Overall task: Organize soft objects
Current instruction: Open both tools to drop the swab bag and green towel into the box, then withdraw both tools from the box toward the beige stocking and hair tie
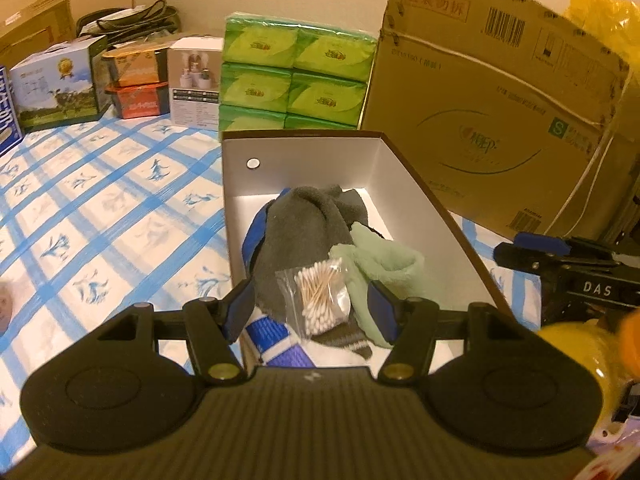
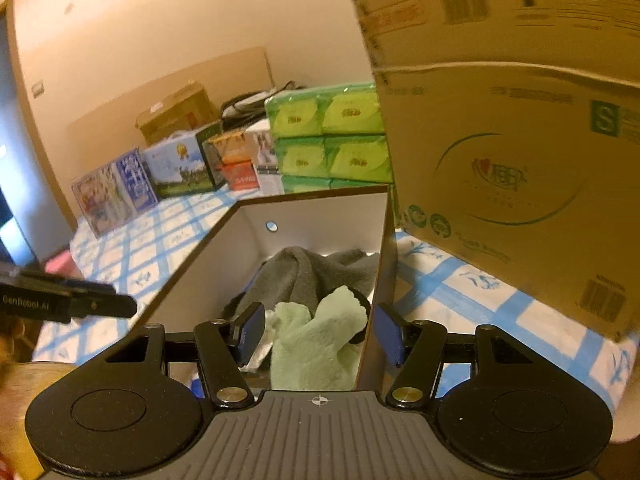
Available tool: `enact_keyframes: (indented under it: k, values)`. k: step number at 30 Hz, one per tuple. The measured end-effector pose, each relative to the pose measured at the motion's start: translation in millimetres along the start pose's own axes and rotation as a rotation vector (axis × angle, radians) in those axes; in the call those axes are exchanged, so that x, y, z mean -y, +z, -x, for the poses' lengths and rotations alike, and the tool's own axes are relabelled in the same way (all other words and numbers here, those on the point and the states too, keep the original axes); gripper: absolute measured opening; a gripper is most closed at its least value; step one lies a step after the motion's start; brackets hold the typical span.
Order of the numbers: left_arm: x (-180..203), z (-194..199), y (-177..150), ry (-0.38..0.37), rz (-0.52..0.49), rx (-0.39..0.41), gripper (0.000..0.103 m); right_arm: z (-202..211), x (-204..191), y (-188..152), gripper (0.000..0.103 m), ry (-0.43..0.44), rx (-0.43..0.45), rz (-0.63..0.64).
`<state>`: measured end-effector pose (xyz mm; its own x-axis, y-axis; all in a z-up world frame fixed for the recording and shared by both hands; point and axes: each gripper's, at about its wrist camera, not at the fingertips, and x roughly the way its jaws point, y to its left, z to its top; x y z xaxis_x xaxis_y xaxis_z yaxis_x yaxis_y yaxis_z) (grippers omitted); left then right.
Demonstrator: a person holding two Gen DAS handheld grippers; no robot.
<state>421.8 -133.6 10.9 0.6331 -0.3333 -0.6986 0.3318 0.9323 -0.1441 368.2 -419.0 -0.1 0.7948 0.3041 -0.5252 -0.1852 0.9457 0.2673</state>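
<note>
While both jaws gape empty, left gripper (image 1: 310, 304) over box (image 1: 416, 184) rim, right gripper (image 2: 318, 330) straddling wall.

Grey sock (image 1: 298, 236), mint cloth (image 1: 390, 264), blue-checked tablecloth (image 1: 112, 216)

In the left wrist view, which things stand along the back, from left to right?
Blue-and-white carton with a cow picture → orange-red stacked packs → white product box → green tissue packs → large brown cardboard box.

"DAS" on the right gripper (image 1: 592, 276); "GenRobot.AI" on the left gripper (image 2: 68, 304); green "S" square on the cardboard carton (image 1: 500, 120).
</note>
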Motion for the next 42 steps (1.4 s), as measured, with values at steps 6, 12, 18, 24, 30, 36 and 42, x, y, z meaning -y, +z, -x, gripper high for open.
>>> enact_keyframes:
  k: [6,12,18,24,30,36,42]
  values:
    - [-1.6,38.1,-20.3,0.009,0.024,0.01,0.059,38.4,-3.7,-11.3,0.06,-0.019,0.038,-0.094]
    - [-3.8,79.0,-42.8,0.026,0.05,0.013,0.059,79.5,-13.6,-29.0,0.061,-0.042,0.065,-0.161]
    - [-7.1,113.4,-66.0,0.04,0.072,0.015,0.059,113.9,-33.1,-49.0,0.061,-0.052,0.079,-0.192]
    - [-13.2,143.8,-87.6,0.049,0.102,0.023,0.059,142.2,-55.0,-69.8,0.061,-0.037,0.088,-0.234]
    - [-15.4,167.5,-108.7,0.064,0.122,0.016,0.059,161.8,-86.0,-83.9,0.061,-0.007,0.08,-0.212]
    - [-17.1,185.8,-135.2,0.074,0.143,-0.006,0.059,170.7,-122.7,-99.8,0.062,0.032,0.055,-0.173]
    - [-23.6,198.0,-157.8,0.11,0.149,-0.014,0.059,165.3,-152.2,-116.5,0.062,0.114,0.002,-0.181]
